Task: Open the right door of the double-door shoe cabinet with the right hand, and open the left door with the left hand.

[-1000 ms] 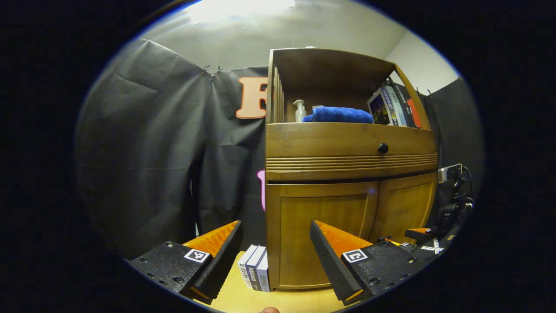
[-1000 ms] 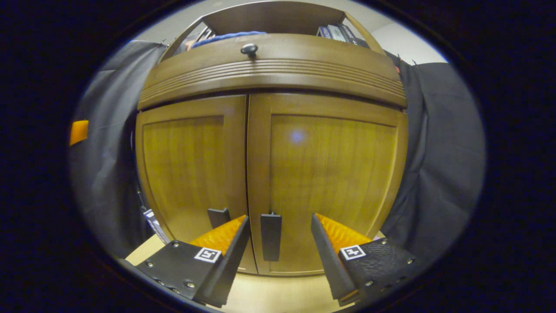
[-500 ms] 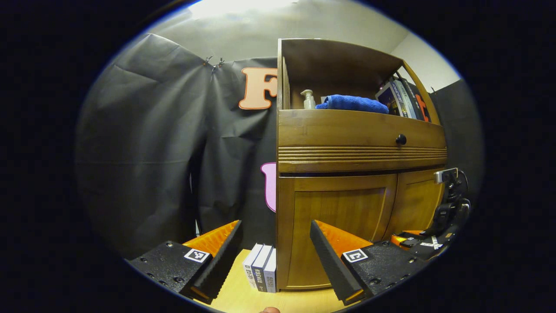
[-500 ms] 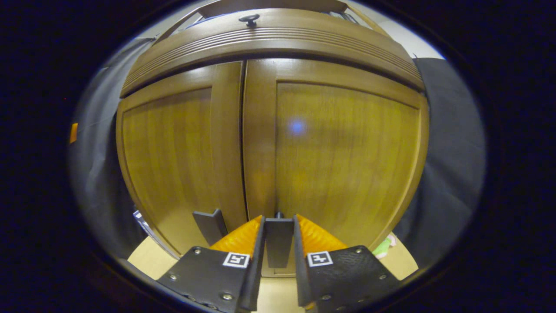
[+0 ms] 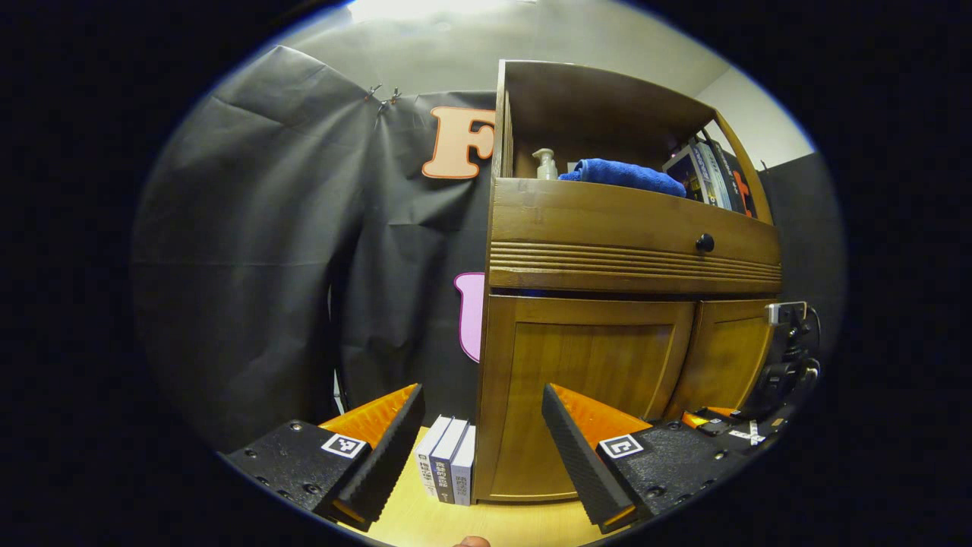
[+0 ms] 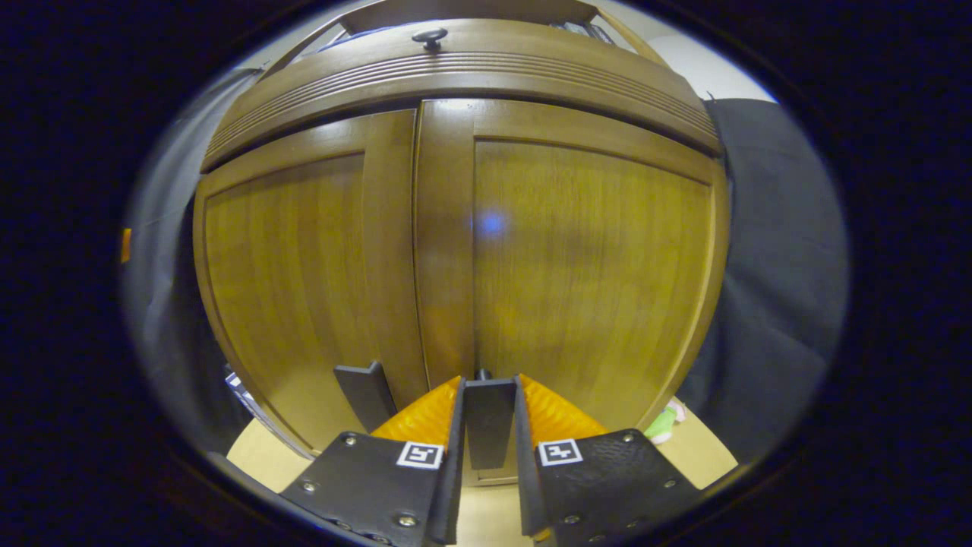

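Note:
The wooden shoe cabinet [image 5: 630,258] has two lower doors. In the right gripper view the right door [image 6: 592,258] and the left door [image 6: 296,266] stand side by side, with a thin seam between them. My right gripper [image 6: 488,380] is shut on the right door's dark vertical handle [image 6: 488,422], one finger on each side. The left door's handle [image 6: 367,395] stands free just left of it. My left gripper [image 5: 482,389] is open and holds nothing, back from the cabinet's left front corner. In that view the left door [image 5: 592,380] looks shut.
A few upright books [image 5: 452,471] stand on the light floor against the cabinet's left side. The open shelf holds a pump bottle [image 5: 545,163], a blue towel [image 5: 623,173] and books [image 5: 714,175]. A drawer knob [image 5: 705,243] sits above the doors. A small green item [image 6: 659,425] lies right of the cabinet.
My right gripper moved up to the right door's handle and shut on it, then stayed there. The left gripper stayed open, its view shifting slightly so the cabinet sits further right.

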Motion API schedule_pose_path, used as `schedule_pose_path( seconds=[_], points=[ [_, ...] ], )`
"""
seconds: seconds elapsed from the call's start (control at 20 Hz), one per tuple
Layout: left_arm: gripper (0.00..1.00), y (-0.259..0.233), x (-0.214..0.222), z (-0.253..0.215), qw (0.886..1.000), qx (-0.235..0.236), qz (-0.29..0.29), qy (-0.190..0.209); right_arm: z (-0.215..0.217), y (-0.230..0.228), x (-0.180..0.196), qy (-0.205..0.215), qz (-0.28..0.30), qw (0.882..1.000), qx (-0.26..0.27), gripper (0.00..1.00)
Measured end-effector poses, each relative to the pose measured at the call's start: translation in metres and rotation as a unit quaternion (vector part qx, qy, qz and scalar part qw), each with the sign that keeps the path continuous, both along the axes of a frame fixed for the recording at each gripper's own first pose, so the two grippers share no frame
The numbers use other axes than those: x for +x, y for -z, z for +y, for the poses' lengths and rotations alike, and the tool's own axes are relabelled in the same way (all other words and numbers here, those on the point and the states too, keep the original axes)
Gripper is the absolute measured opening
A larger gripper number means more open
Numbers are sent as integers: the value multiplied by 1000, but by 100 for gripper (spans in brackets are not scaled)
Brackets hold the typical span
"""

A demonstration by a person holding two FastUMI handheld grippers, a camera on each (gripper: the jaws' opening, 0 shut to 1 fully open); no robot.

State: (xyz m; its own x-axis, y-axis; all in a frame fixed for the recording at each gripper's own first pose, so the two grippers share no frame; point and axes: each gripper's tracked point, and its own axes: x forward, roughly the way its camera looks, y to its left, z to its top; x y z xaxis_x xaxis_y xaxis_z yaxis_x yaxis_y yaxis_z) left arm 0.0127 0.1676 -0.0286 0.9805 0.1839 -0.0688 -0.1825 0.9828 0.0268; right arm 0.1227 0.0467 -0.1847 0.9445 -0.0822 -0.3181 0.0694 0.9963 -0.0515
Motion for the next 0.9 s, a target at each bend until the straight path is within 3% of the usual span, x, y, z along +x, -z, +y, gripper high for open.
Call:
schedule_pose_path(
  seconds=[0.1, 0.6, 0.65, 0.9],
  points=[
    [92, 2, -2, -3, 1000, 3, 2, 5, -2, 0, -7, 1, -1, 1000, 2, 31],
    [92, 6, -11, -40, 999, 26, 6, 42, -16, -7, -46, 11, -6, 1000, 6, 31],
    [92, 6, -11, -43, 999, 27, 6, 45, -19, -7, -50, 12, -7, 1000, 7, 28],
    [92, 10, -17, -61, 998, 27, 10, 64, -29, -11, -68, 17, -4, 1000, 9, 31]
  ],
)
